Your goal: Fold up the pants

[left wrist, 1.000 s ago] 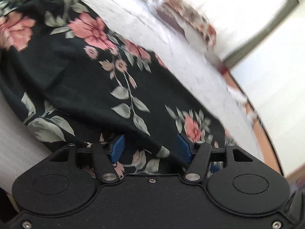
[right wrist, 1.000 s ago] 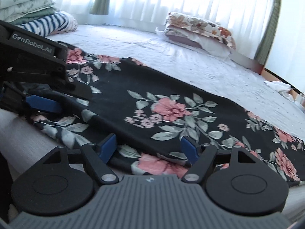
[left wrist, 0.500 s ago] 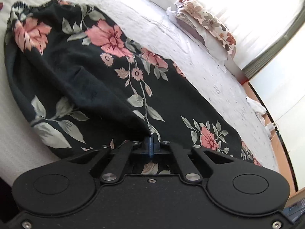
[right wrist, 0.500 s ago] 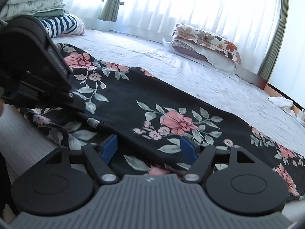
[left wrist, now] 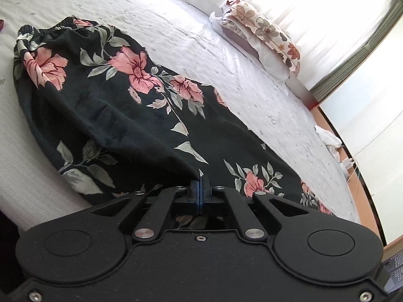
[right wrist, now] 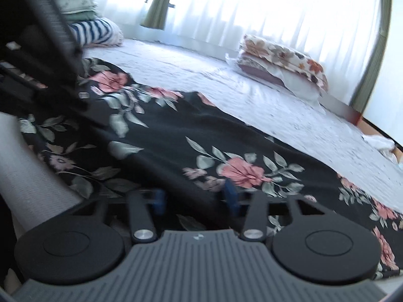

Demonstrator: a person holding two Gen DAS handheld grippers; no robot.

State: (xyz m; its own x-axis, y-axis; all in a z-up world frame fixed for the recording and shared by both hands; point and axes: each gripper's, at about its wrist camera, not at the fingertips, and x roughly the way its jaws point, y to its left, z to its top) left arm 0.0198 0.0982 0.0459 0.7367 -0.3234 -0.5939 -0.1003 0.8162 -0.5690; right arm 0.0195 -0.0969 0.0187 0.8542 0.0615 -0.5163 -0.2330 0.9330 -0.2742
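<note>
Black pants (left wrist: 105,115) with pink flowers and grey leaves lie flat on a white bed, elastic waistband (left wrist: 47,29) at the far left. My left gripper (left wrist: 200,191) is shut on the near edge of the pants, and the cloth pulls up into a ridge toward it. The pants also fill the right wrist view (right wrist: 201,138). My right gripper (right wrist: 194,197) is partly open, its blue pads astride the near edge of the cloth. The left gripper's body (right wrist: 37,58) shows blurred at the upper left of that view.
The white bedspread (left wrist: 176,32) runs far behind the pants. A flowered pillow (left wrist: 264,27) lies at the back right, also seen in the right wrist view (right wrist: 282,55). Folded striped bedding (right wrist: 95,31) is stacked at the back left. A white cloth (left wrist: 327,138) lies at the bed's right edge.
My left gripper closed on the pants edge and has lifted it, pulling back a little. My right gripper's jaws have narrowed around the cloth edge.
</note>
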